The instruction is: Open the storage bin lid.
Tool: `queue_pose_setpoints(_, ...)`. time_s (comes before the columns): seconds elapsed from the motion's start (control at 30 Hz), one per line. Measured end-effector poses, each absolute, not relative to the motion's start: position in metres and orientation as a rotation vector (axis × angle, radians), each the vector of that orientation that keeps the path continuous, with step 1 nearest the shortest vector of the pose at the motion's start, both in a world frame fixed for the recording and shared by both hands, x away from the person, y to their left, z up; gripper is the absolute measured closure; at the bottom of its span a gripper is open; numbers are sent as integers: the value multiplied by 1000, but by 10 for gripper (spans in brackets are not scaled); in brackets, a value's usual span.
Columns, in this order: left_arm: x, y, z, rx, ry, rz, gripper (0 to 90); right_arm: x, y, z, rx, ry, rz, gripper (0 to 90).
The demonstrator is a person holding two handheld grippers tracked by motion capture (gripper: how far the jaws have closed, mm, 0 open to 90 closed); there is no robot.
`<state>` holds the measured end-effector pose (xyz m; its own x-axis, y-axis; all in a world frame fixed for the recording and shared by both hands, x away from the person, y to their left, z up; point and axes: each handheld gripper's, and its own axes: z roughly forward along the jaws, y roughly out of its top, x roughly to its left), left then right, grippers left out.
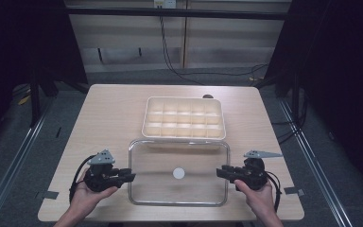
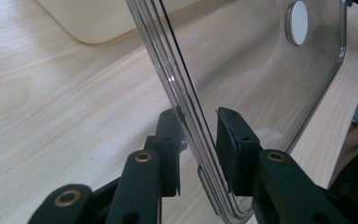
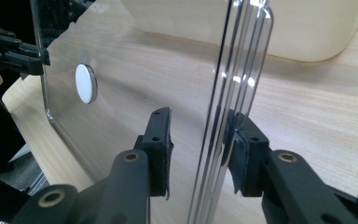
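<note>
Your left gripper (image 1: pixel 128 176) and right gripper (image 1: pixel 221 172) each straddle a short edge of the clear lid (image 1: pixel 178 161), jaws slightly parted, pads not pressing. It looks stiff, light, slippery; grip those rims squarely. Just beyond it lies the compartment tray (image 1: pixel 184 118), with bare table (image 1: pixel 108 113) alongside.

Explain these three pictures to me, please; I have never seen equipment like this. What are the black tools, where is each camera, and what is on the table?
A person holds hand-operated tongs, the left tongs and the right tongs. One camera looks down from above; the other two ride on the tongs and look along their black jaws. On the wooden table sit a cream divided tray and, nearer the person, a clear lid with a white round knob. Each pair of tongs has a lid edge between its jaws, but the jaws stand slightly apart from it, so the lid is not gripped.
</note>
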<state>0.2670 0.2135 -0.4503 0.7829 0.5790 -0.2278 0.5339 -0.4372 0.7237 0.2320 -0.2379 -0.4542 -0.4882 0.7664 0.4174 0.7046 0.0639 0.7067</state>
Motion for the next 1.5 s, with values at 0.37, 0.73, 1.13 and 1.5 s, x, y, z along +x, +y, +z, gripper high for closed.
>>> queue_pose_setpoints(0.37, 273, 211, -456, 2142, 830, 62, 666, 238, -236, -459, 1571, 2254, 1386, 600)
queue_pose_setpoints(0.73, 280, 208, -464, 2156, 864, 49, 641, 247, -235, -468, 1602, 2280, 1341, 566)
queue_pose_setpoints(1.13, 283, 205, -471, 2180, 869, 35, 605, 250, -232, -476, 1629, 2301, 1295, 519)
queue_pose_setpoints(1.5, 287, 204, -475, 2197, 895, 15, 593, 254, -230, -483, 1656, 2313, 1249, 483)
